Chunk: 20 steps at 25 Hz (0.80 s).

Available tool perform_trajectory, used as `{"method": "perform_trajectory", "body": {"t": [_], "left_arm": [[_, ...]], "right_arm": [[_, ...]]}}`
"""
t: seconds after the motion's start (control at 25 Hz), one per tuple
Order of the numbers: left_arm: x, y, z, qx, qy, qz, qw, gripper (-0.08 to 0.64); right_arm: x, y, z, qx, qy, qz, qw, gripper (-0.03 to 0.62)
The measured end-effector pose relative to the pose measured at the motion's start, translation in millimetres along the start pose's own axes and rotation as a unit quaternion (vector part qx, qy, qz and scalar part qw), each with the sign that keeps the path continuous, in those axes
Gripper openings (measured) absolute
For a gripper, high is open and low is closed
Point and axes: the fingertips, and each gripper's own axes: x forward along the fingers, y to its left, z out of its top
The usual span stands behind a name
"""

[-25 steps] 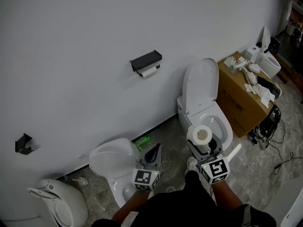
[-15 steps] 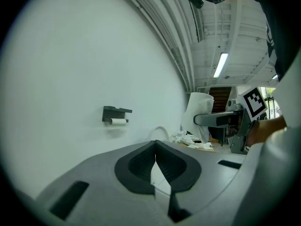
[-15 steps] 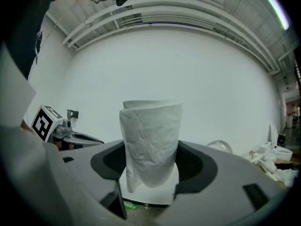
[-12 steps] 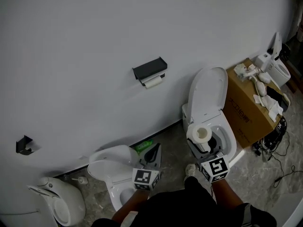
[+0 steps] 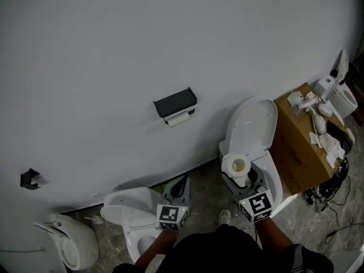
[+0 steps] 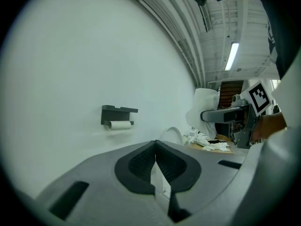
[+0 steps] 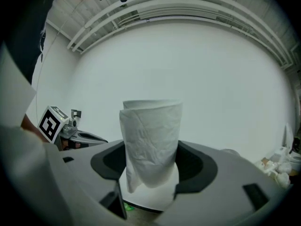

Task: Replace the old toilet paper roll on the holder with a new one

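Right gripper (image 7: pixel 150 167): clamped on the new roll (image 7: pixel 151 131). Roll stands upright between the jaws, one pad on each side, with a loose sheet end hanging down its front. Both grippers point at the wall (image 5: pixel 114 50), roughly level.

Left gripper (image 6: pixel 155 160): jaws fully together, nothing between them.

Head view:
- Holder (image 5: pixel 175 102) is a black shelf fixed to the wall, up and left of the open-lid toilet (image 5: pixel 250 124).
- Old roll (image 5: pixel 180 118) hangs on it just under the shelf, end facing right. It looks thin.
- New roll is in front of me on the right, over that toilet's bowl, well apart from the holder.
- Left gripper is beside it on the left, tips over the floor between the two toilets. Second toilet (image 5: pixel 128 203) is lower left, lid down.
- Box (image 5: pixel 296 147) sits right of the open toilet against the wall, with white odds and ends on top.
- Small black bracket (image 5: pixel 28 179) is on the wall far left.

Left gripper view shows holder and old roll left of centre, right gripper with its roll at the right edge.
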Motion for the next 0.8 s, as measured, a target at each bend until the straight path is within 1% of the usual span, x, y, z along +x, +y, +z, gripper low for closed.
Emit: {"method": "perform_trajectory", "body": {"t": [0.2,0.36,0.48,0.8], "left_arm": [[34,0,5,-0.004,0.0,0.024,0.9997,0.002],[53,-8,4,0.0,0.008,0.032,0.9994,0.002],[62,-11,4,0.004,0.017,0.044,0.9989,0.002],[77,-8,14,0.005,0.013,0.071,0.9974,0.002]], "right_arm": [[19,-31,-9,0.002,0.015,0.028,0.999,0.29],[33,-49,-11,-0.001,0.001,0.045,0.999,0.29],[40,-58,-12,0.001,-0.006,0.058,0.998,0.29],[64,-67,-10,-0.001,-0.008,0.097,0.995,0.29]]}}
